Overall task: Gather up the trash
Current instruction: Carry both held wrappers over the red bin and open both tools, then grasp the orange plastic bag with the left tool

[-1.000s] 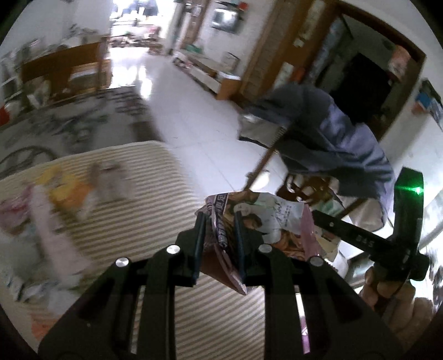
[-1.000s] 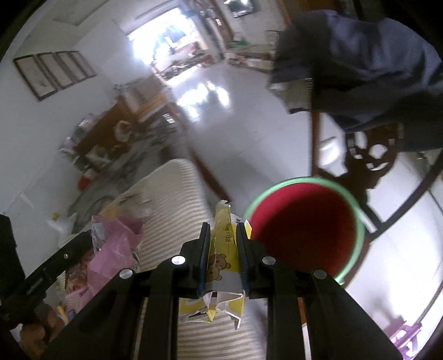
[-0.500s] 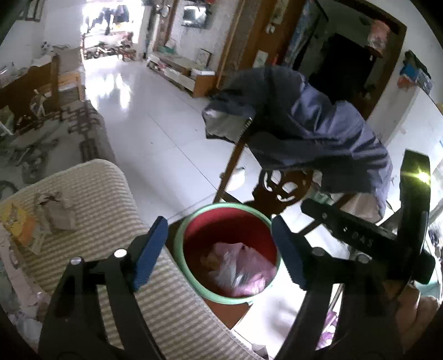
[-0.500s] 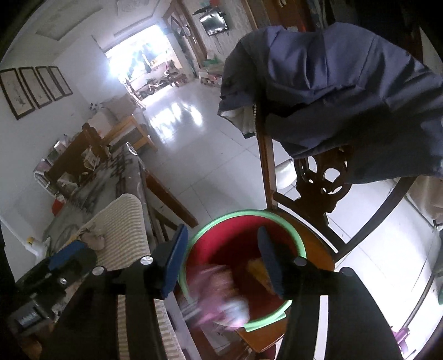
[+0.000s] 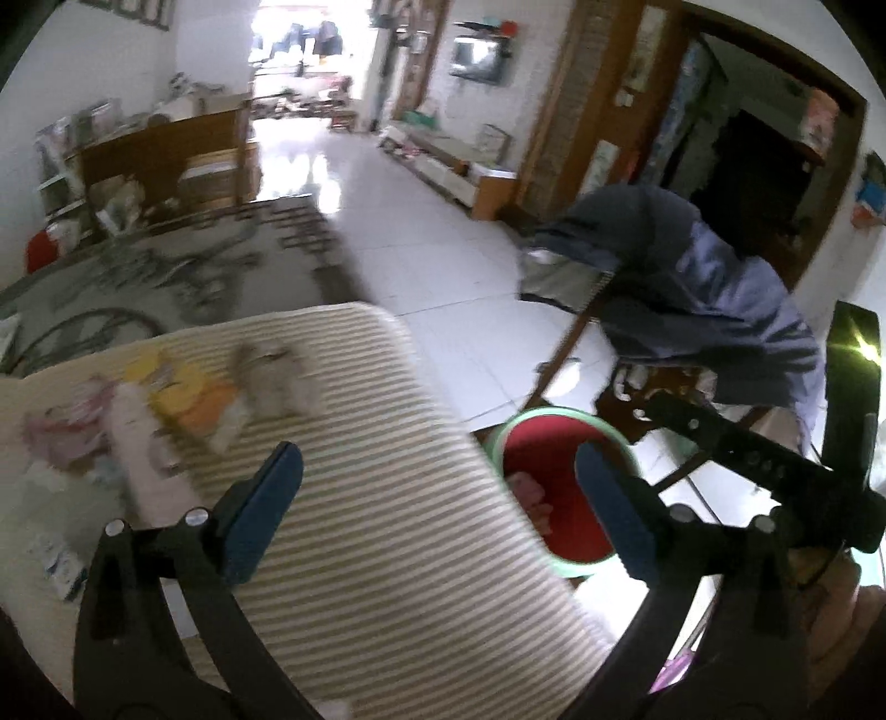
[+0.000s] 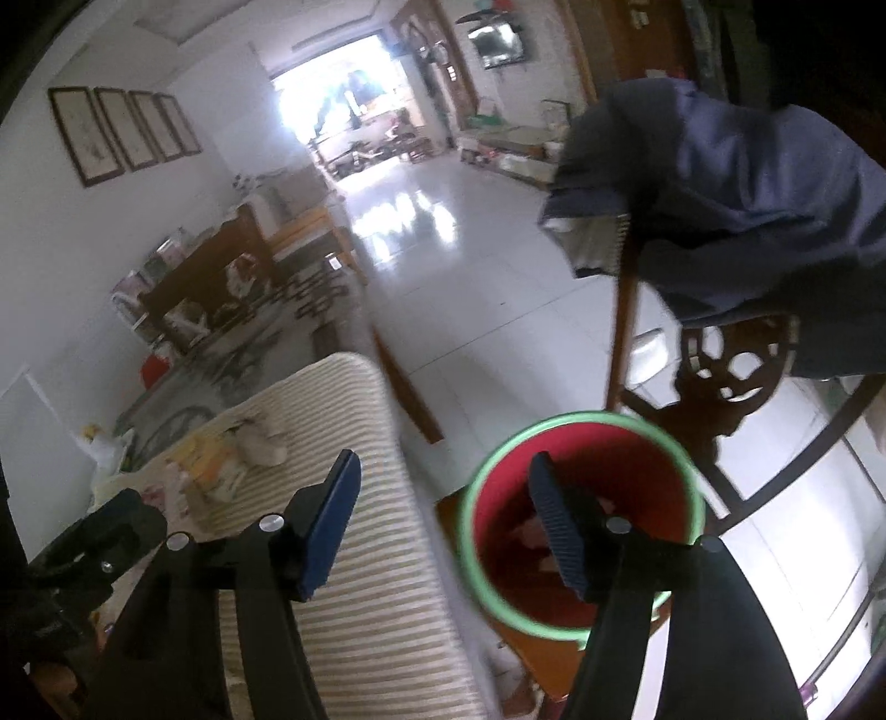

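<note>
Left gripper (image 5: 437, 487) and right gripper (image 6: 443, 512): jaws of both have just been opening, now apart with nothing between them. Red bin (image 6: 609, 459) with green rim, at 4 o'clock of the striped bench (image 5: 387, 554), contains wrappers (image 5: 529, 493). Further trash (image 5: 183, 404) lies at the bench's 10 o'clock.

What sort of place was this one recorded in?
Most likely a home's living room: a wall-mounted TV, framed pictures on the wall, a carved wooden chair draped with clothing, and a glossy tiled floor.
</note>
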Action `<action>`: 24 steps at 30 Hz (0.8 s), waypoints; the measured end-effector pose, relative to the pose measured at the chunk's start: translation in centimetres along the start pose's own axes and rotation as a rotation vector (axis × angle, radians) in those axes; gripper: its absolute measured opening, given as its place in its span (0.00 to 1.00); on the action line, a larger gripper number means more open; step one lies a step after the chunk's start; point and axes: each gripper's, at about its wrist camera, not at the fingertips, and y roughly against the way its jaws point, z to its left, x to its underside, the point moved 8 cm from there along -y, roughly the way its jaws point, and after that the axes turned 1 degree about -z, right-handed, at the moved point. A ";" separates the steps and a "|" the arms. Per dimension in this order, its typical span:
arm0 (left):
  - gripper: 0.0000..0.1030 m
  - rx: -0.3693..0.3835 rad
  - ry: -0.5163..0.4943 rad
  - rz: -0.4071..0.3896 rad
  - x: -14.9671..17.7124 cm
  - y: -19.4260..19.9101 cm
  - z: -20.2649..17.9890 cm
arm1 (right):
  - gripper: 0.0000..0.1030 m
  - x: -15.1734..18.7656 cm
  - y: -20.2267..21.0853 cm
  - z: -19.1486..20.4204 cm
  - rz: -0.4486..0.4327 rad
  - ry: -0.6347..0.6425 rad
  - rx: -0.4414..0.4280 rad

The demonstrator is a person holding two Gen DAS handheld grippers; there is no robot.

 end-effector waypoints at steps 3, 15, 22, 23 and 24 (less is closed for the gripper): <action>0.94 -0.025 0.032 -0.006 0.5 1.5 3.7 | 0.61 1.0 -0.7 3.1 0.014 0.027 -0.010; 0.94 -0.165 0.150 0.040 5.3 7.4 20.2 | 0.62 8.3 -3.7 15.9 0.152 0.111 -0.064; 0.94 -0.064 0.092 0.195 11.2 8.1 23.2 | 0.65 13.5 -4.6 20.0 0.264 0.170 -0.079; 0.94 -0.048 0.069 0.222 12.1 8.0 23.0 | 0.65 14.3 -4.7 20.3 0.285 0.179 -0.073; 0.94 -0.031 0.044 0.250 13.1 7.8 22.8 | 0.65 14.8 -4.6 20.4 0.296 0.184 -0.069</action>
